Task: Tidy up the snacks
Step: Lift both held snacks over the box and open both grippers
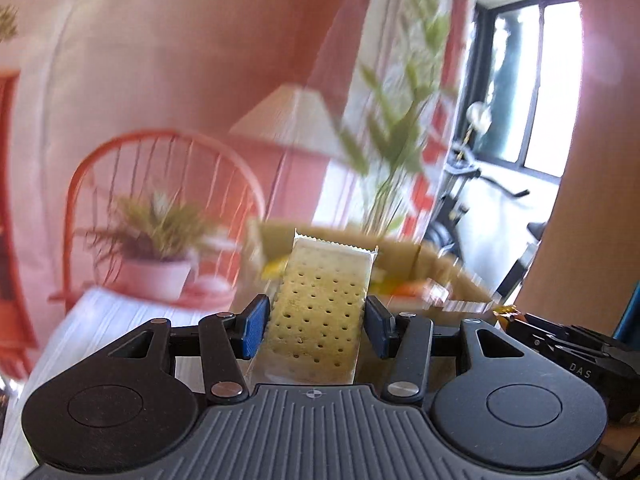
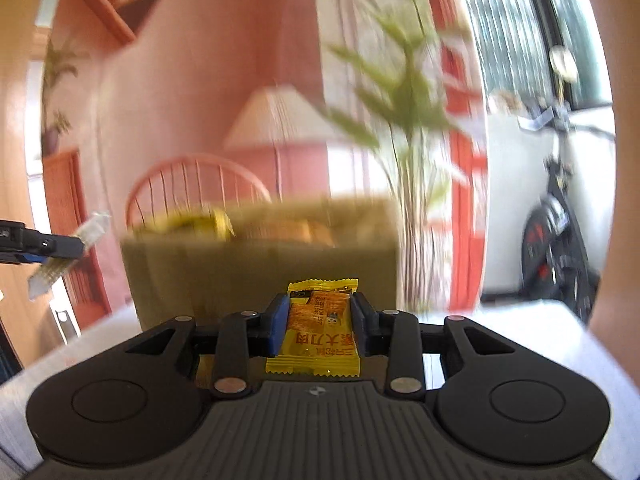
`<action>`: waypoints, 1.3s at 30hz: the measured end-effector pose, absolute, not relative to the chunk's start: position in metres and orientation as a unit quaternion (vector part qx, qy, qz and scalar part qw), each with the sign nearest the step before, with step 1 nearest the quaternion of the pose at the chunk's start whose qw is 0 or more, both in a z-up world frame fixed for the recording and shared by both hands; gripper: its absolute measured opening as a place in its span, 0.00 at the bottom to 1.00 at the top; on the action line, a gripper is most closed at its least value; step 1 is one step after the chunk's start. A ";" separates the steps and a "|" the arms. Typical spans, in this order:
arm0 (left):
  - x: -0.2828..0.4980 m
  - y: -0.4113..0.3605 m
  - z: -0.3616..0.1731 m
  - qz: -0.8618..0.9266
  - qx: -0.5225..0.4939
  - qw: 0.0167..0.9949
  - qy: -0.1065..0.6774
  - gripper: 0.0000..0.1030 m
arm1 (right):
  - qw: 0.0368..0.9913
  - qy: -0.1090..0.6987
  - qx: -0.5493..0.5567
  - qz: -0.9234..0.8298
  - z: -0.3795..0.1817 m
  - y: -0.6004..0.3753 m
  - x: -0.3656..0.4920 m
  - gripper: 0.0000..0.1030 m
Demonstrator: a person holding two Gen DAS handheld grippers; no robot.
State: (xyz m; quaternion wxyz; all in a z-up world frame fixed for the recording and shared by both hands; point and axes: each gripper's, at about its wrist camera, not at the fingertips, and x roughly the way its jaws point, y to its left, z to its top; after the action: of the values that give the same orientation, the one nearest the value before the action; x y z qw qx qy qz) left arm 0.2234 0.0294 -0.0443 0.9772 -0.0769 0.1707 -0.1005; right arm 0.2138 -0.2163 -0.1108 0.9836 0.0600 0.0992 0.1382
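My left gripper (image 1: 316, 324) is shut on a clear-wrapped cracker pack (image 1: 320, 304) with dotted holes, held in the air before an open cardboard box (image 1: 440, 272) that holds several snacks. My right gripper (image 2: 320, 326) is shut on a yellow snack packet (image 2: 318, 332) with orange print, held in front of the same cardboard box (image 2: 260, 264), which shows yellow and orange snacks over its rim. The left gripper with the cracker pack (image 2: 60, 256) shows at the left edge of the right wrist view. The right gripper (image 1: 560, 344) shows at the right edge of the left wrist view.
The box stands on a white wooden table (image 2: 520, 340). Behind it are a red chair (image 1: 160, 184), a potted plant (image 1: 156, 252), a lamp (image 2: 280, 120), a tall leafy plant (image 2: 400, 120) and a bicycle (image 2: 556, 232) by the window.
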 end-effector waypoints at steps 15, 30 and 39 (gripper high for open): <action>0.361 -0.009 -0.014 -0.117 -0.053 0.966 0.222 0.52 | 0.970 0.139 0.039 0.195 -0.044 -0.187 0.345 0.35; 0.393 -0.001 -0.029 -0.114 -0.058 0.957 0.261 0.71 | 0.960 0.195 0.012 0.200 -0.064 -0.159 0.383 0.52; 0.335 0.033 -0.005 -0.132 -0.067 0.965 0.217 0.71 | 0.969 0.152 0.026 0.193 -0.057 -0.195 0.337 0.52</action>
State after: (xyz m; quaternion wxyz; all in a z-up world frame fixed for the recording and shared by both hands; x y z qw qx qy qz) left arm 0.3350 0.0330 -0.0048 0.9649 -0.0674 0.2169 -0.1321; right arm 0.3370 -0.1951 -0.0569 0.9691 0.0257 0.1517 0.1930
